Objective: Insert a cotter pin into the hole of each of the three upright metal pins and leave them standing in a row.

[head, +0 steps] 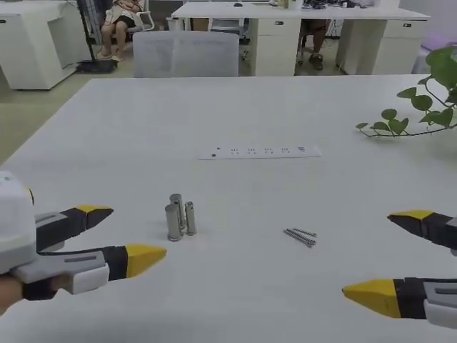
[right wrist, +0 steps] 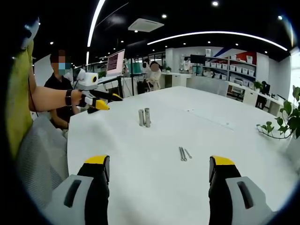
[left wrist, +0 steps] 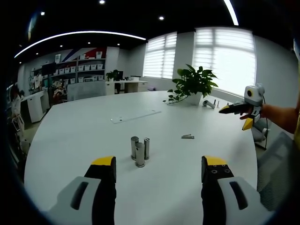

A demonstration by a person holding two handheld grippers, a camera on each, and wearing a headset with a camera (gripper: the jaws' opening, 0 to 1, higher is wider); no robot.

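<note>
Three metal pins (head: 180, 216) are closely clustered upright on the table (head: 235, 107), with cotter pins (head: 300, 236) laid well apart to their right. Open surface is left before the left claw (head: 134, 231) and the right claw (head: 368, 253), both spread apart. The pin holes cannot be made out.

Bright, even ceiling light, faint shadows, sharp focus, fisheye-curved edges.
</note>
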